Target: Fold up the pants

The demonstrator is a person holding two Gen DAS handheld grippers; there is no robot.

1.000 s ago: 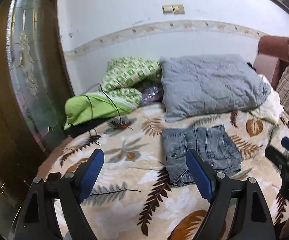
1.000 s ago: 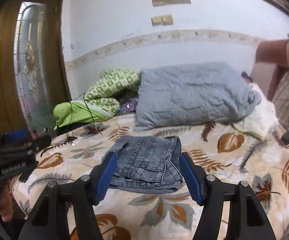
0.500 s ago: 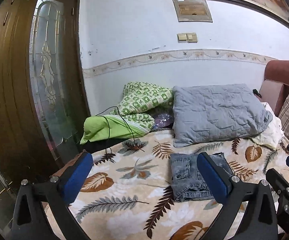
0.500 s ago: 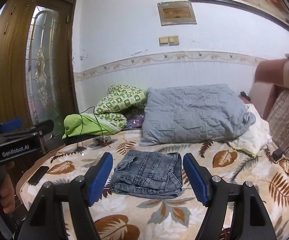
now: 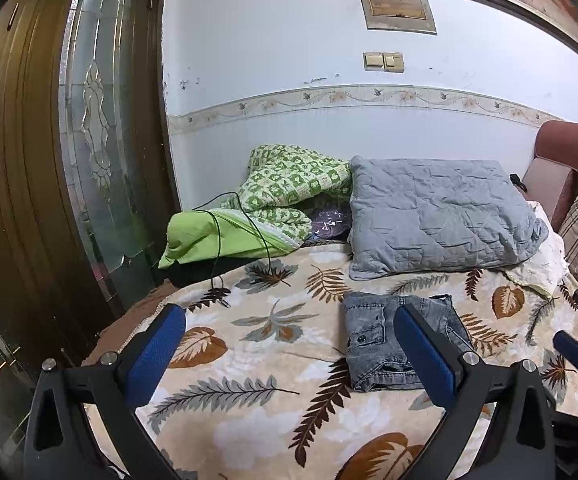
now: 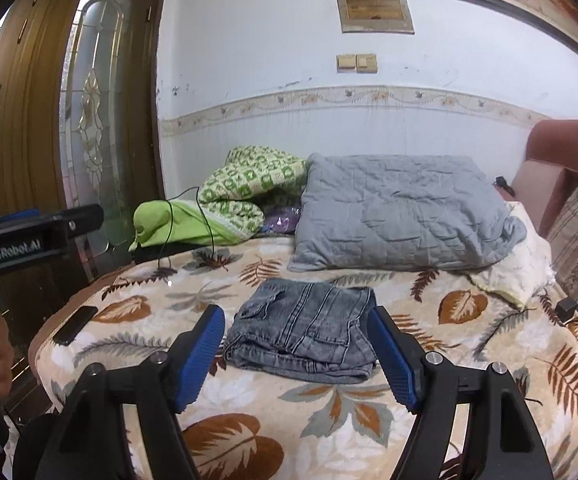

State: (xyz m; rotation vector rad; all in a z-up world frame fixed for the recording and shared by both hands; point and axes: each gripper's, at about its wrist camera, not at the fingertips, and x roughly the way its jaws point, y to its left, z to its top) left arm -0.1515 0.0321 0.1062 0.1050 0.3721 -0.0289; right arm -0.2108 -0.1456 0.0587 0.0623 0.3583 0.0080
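Each tool (image 6: 295, 354) is black-framed with ribbed blue pads (image 6: 201, 356) and silver screws — one marked "GenRobot.AI".

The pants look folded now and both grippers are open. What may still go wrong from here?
1. The folded pants lie on a soft fleece blanket, so pressing near them may loosen the layers.
2. The right gripper frames the pants closely; a careless sweep could drag an edge.
3. A black cable and a dark flat device lie nearby, where the left gripper could snag them.

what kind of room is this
Most likely a home bedroom: a bed with a leaf-print blanket, a grey pillow against the wall, and folded jeans lying on the blanket.
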